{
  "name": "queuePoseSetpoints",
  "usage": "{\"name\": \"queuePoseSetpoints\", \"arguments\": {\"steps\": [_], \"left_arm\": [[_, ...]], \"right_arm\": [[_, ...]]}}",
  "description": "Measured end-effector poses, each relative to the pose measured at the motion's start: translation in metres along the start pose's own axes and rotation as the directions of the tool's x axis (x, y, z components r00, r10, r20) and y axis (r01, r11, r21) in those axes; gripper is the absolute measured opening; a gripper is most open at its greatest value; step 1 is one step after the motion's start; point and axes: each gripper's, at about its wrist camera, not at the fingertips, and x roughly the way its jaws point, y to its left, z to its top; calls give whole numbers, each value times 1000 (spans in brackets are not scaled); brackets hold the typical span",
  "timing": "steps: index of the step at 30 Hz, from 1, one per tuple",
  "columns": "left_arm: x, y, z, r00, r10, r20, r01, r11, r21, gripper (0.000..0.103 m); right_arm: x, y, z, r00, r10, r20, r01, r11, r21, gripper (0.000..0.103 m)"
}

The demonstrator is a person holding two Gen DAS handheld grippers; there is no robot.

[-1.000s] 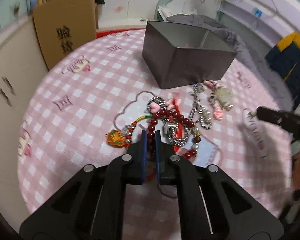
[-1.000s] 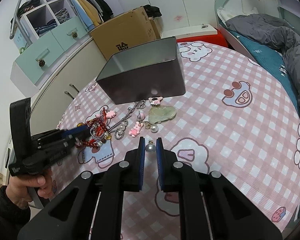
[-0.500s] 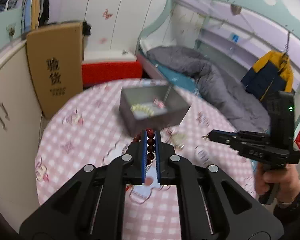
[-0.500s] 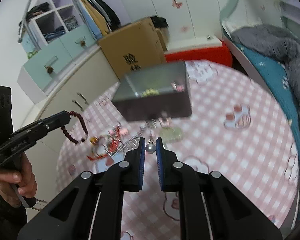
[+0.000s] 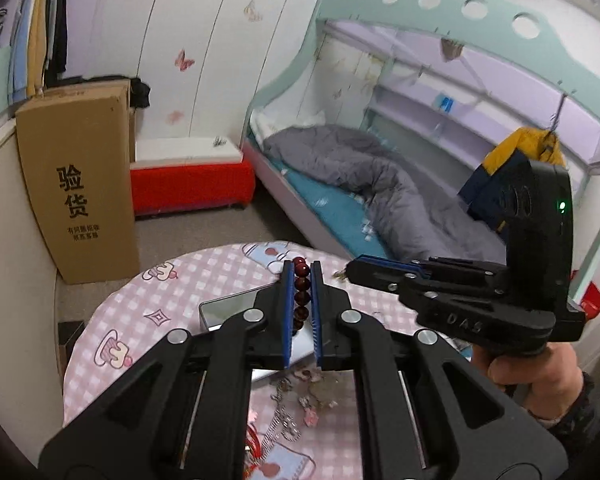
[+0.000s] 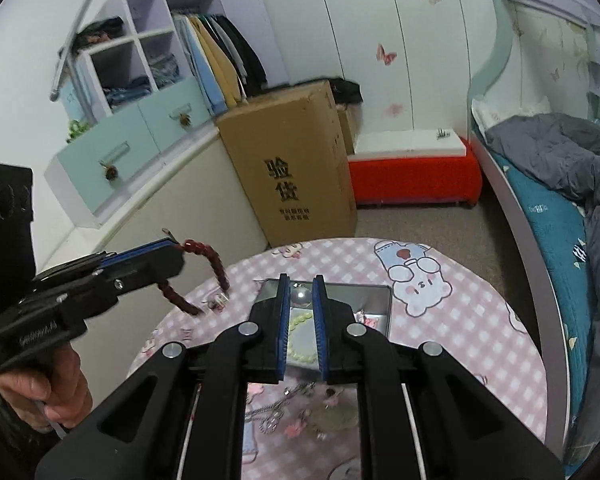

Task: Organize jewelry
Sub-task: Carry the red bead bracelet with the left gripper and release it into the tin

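Tools (image 5: pixel 301 276) (image 6: pixel 301 289) — two, one bead bracelet (image 6: pixel 204 266), one pearl (image 6: pixel 301 295), one tin (image 6: pixel 374 306)

Both grippers are rising away from the pink checked tablecloth (image 6: pixel 472 320), so far more of the bedroom is showing in each view. The left gripper (image 5: pixel 301 276) is carrying the dark red bead bracelet (image 5: pixel 301 296) up off the jewelry pile (image 5: pixel 296 412), its loop now dangling in the air. The right gripper (image 6: pixel 300 294) is lifting the small pearl earring (image 6: pixel 301 297) and now hanging above the open metal tin (image 6: pixel 374 300).
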Motion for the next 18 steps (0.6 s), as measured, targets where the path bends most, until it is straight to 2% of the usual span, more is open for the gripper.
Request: {"name": "queuePoseSetpoints", "arguments": {"steps": [2, 4, 5, 6, 7, 8, 9, 11, 13, 18], "left_arm": [[24, 4, 2, 998, 31, -57, -32, 999, -9, 8], [35, 6, 0, 995, 52, -85, -53, 999, -10, 14], [39, 8, -1, 991, 91, -99, -93, 996, -11, 39], [39, 10, -2, 986, 138, -98, -140, 990, -22, 83], [35, 12, -2, 983, 165, -78, -168, 985, -33, 97], [27, 15, -2, 982, 187, -36, -188, 981, -41, 97], [22, 15, -2, 977, 213, -15, -214, 976, -35, 97], [22, 16, -2, 966, 256, -26, -256, 966, -20, 97], [16, 16, -3, 953, 303, -15, -303, 953, -15, 97], [-6, 24, -13, 945, 326, 20, -325, 944, -52, 97]], "right_arm": [[17, -8, 1, 999, -24, -37, 25, 1000, 19, 14], [26, -16, 0, 998, -28, -58, 31, 998, 52, 35], [26, -19, -2, 998, -36, -54, 40, 997, 67, 66], [25, -21, -3, 997, -67, -43, 70, 994, 78, 83], [23, -25, -4, 996, -88, -29, 90, 992, 91, 90], [21, -27, -4, 996, -85, -23, 87, 991, 101, 96], [20, -30, -5, 995, -100, -21, 102, 988, 115, 96], [18, -32, -7, 988, -149, -28, 151, 982, 114, 96], [15, -33, -8, 988, -156, -17, 157, 980, 118, 96], [3, -28, -9, 987, -158, 19, 154, 980, 124, 96]]}}
